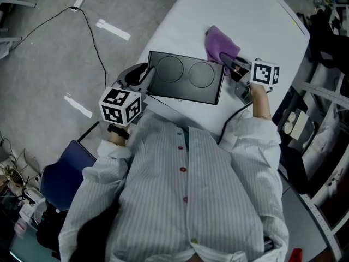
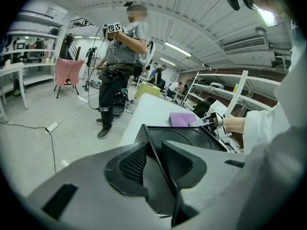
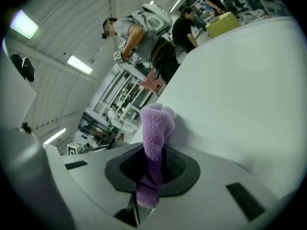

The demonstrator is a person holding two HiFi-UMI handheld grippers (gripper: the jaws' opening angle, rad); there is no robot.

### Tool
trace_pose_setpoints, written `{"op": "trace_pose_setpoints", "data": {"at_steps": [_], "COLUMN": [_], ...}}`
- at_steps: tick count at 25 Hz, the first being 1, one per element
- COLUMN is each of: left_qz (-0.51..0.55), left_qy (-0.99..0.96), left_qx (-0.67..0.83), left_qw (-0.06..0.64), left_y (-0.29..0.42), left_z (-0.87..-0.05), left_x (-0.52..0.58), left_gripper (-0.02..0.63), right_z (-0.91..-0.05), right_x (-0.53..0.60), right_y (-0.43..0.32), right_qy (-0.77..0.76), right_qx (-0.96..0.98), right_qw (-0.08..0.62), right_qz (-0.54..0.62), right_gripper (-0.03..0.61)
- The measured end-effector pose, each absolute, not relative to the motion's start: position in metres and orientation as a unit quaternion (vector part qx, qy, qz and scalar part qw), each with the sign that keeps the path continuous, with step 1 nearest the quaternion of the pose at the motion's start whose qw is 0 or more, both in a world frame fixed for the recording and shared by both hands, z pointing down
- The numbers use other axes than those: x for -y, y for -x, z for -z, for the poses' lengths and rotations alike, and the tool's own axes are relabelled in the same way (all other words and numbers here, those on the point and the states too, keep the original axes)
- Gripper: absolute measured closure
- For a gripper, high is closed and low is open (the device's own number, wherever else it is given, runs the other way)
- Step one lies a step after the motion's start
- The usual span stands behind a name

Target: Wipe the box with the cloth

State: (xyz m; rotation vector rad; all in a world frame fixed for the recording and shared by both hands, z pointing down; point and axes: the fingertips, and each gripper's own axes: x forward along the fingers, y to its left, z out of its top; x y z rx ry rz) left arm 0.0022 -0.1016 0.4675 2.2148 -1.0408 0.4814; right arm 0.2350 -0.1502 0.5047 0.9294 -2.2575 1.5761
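**Head view: a box [image 1: 185,76] held and a cloth [image 1: 221,45] pinched**

The black box lies flat on the white surface [image 1: 240,10], close to the person in the striped shirt. Its top shows two round rings side by side. The purple cloth sits just past the box's far right corner, touching the surface.

The left tool [image 1: 143,79] is at the box's left end. In the left gripper view the thin black edge of the box [image 2: 192,138] stands between the two pads, and the left tool [image 2: 153,162] pinches it.

The right tool [image 1: 232,65] is by the box's right end. In the right gripper view its jaws are pressed onto a fold of the fuzzy cloth [image 3: 156,128], which sticks up out of the right tool [image 3: 153,171].

Each tool has a marker cube [image 1: 121,106] with black and white squares, not letters.
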Motion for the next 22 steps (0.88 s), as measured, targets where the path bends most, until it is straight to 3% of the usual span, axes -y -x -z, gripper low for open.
{"op": "trace_pose_setpoints", "data": {"at_steps": [10,22], "left_qz": [-0.181,-0.175], "left_qy": [-0.847,-0.853], "left_qx": [0.386,0.377], "left_qw": [0.317,0.317], "left_y": [-0.003,0.001], "left_z": [-0.468,-0.467], "left_x": [0.101,0.102], "left_gripper": [0.526,0.523], "right_z": [-0.492,-0.496], "right_x": [0.131,0.042], "right_y": [-0.266,-0.254], "right_qy": [-0.493,-0.505], "right_qx": [0.707,0.684], "right_qw": [-0.005,-0.002], "right_qz": [-0.507,-0.526], "right_gripper": [0.528,0.528]}}
